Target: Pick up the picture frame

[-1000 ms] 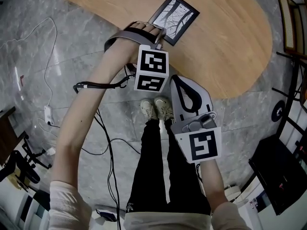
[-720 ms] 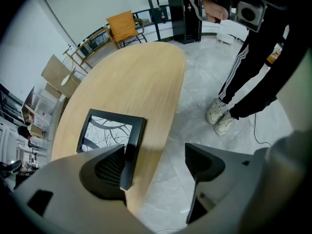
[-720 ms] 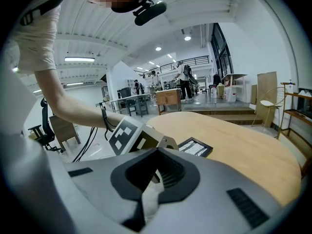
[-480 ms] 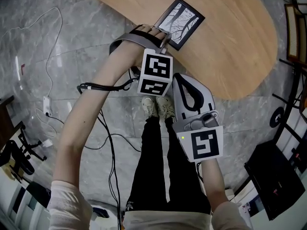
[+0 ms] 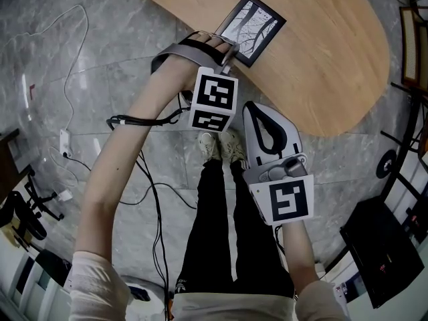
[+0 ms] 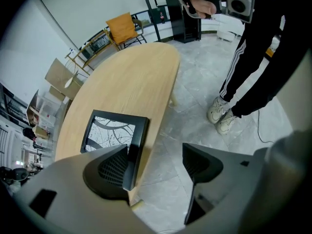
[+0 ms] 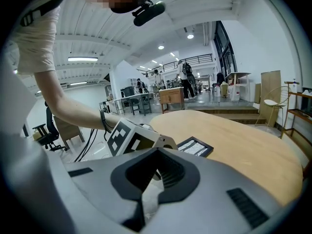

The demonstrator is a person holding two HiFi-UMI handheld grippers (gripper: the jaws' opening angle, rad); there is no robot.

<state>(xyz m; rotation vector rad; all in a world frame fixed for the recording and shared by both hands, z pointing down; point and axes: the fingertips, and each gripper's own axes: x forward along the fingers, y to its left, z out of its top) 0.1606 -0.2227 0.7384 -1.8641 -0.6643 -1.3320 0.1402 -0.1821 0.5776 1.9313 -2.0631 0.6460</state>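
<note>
Picture frame (image 5: 251, 29) lies flat near the table (image 5: 321, 59) edge. My left tongs (image 6: 156, 152) are wide open, with the frame's near side in the gap. My right tongs (image 5: 251, 112) are closed, holding nothing, well back.

Left gripper at the picture frame on the counter's near edge

A black picture frame (image 5: 251, 27) with a pale branch print lies flat and askew on the wooden counter (image 5: 321, 52), right at the near edge. The left gripper (image 5: 223, 52) reaches over that edge, its front end at the frame's nearest corner; contact cannot be told. The right gripper (image 5: 254, 112) hangs off the counter over the grey floor (image 5: 80, 59), just outside the near edge, beside the left one's marker cube (image 5: 214, 100). Black-trousered legs (image 5: 227, 233) and pale shoes (image 5: 221, 149) stand below, with cables (image 5: 144, 179) alongside.
</note>
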